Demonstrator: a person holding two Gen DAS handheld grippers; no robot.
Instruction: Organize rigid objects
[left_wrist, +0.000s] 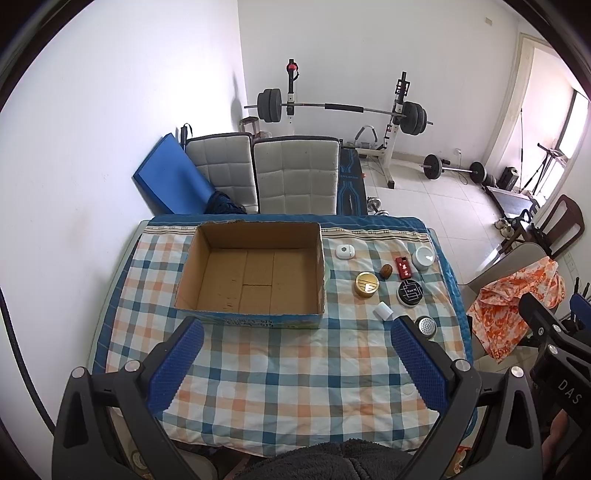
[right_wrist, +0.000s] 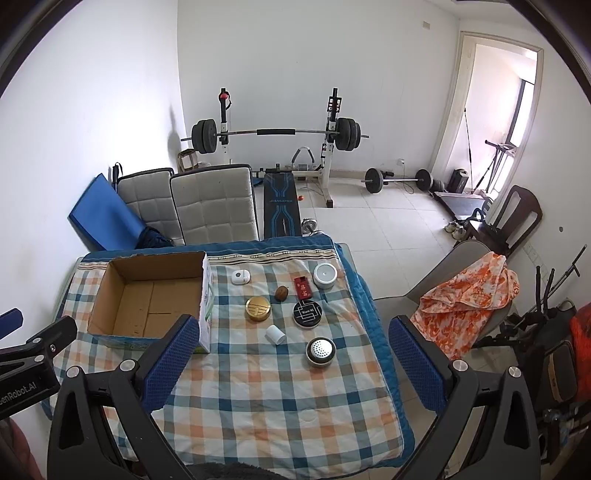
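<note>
An open, empty cardboard box (left_wrist: 255, 275) (right_wrist: 147, 295) sits on the checked tablecloth at the back left. To its right lie several small objects: a gold round tin (right_wrist: 258, 308), a black round tin (right_wrist: 308, 314), a silver perforated-top jar (right_wrist: 320, 351), a white cylinder (right_wrist: 275, 334), a red box (right_wrist: 302, 287), a brown nut-like piece (right_wrist: 281, 293), a white round jar (right_wrist: 325, 275) and a small white device (right_wrist: 241, 276). My left gripper (left_wrist: 295, 345) is open and empty above the near cloth. My right gripper (right_wrist: 293, 338) is open and empty, short of the objects.
The table (right_wrist: 258, 387) has a blue quilted edge. Two padded chairs (right_wrist: 210, 203) stand behind it, and a chair with orange cloth (right_wrist: 465, 291) stands at its right. A barbell rack (right_wrist: 277, 133) and weights stand on the far floor.
</note>
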